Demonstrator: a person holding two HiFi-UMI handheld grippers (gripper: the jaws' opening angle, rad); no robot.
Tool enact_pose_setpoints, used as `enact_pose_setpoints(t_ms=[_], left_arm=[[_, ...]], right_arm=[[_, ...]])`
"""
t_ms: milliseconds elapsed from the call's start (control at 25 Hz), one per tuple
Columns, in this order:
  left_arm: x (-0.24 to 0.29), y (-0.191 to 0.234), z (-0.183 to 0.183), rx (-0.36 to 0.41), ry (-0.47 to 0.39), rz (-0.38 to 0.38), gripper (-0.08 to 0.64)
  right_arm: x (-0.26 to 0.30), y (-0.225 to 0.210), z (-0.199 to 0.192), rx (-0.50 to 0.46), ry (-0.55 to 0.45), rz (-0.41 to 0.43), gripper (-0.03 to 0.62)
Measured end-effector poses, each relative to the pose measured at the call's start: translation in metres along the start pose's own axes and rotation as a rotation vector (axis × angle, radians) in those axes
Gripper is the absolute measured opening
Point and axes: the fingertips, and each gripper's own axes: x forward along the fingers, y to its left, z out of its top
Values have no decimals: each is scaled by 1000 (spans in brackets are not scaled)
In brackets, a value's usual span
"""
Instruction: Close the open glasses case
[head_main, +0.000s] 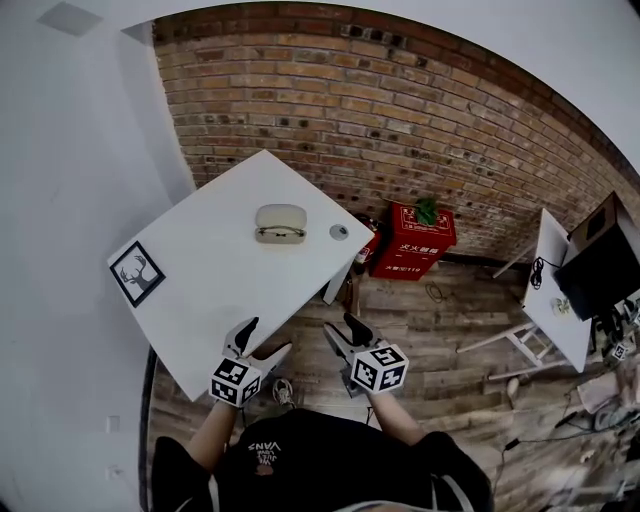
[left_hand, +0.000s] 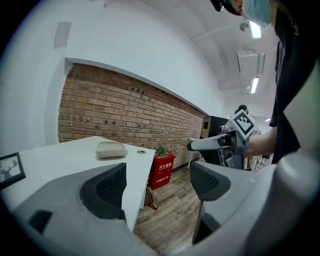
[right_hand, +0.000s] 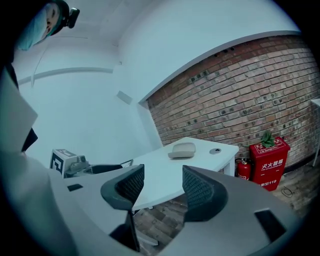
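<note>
**A:** Where's the glasses case (head_main: 280, 222)?

**B:** Far end of the counter (head_main: 200, 260), by the brick wall, ahead of the person. Long axis runs L–R, across the reach. Looks open from above, w/ glasses in the front half.

**A:** Grippers?

**B:** Left gripper (head_main: 267, 337) and right gripper (head_main: 340, 326) are both spread wide, nothing btwn the jaws. Both well short of the case.

**A:** Which is nearer?

**B:** Abt even. Left is over the counter's near corner, more in line w/ it. Right hangs off the edge, over the floor.
</note>
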Motion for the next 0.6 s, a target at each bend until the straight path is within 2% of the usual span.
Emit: enact_pose_setpoints(t_ms=[280, 600], left_arm=[[20, 60, 15, 1, -14, -19, 396], [32, 104, 22, -21, -3, -19, 396]], right_arm=[[65, -9, 24, 7, 0, -32, 218], [108, -17, 34, 24, 18, -52, 218]])
